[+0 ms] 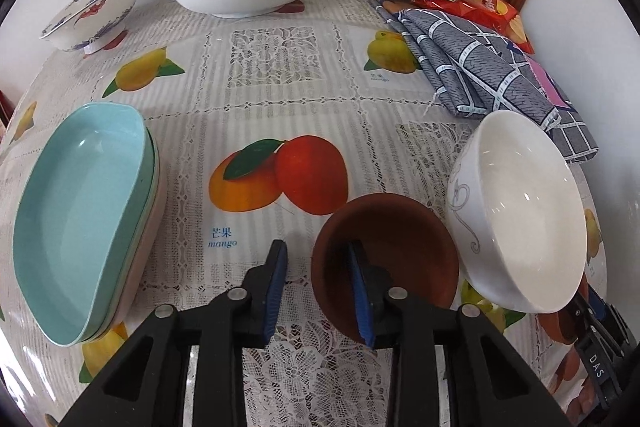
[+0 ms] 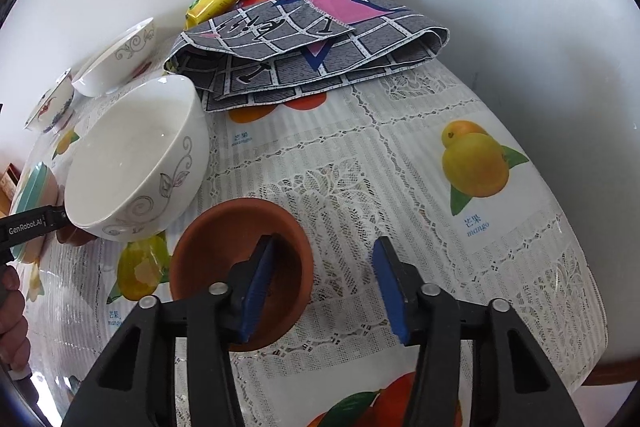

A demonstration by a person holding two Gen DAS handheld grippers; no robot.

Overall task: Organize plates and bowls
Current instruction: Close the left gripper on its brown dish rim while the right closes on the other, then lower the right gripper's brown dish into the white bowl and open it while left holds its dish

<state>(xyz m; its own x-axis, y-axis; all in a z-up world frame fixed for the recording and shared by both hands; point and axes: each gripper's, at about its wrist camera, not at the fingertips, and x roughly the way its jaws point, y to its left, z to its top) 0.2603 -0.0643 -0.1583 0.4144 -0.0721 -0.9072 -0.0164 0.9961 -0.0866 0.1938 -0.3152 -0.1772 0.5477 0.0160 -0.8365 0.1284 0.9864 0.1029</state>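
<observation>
Your left gripper (image 1: 318, 291) straddles the brown bowl's (image 1: 400, 227) rim, apparently unclamped. Your right gripper (image 2: 324, 291), jaws apart, straddles another brown bowl (image 2: 240, 231) near the table's (image 2: 400, 187) front edge.

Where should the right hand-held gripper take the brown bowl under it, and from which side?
The thin rim of the brown bowl, from above, on the side away from the white bowl. It stands upright and open, so one finger fits inside, one outside.
</observation>
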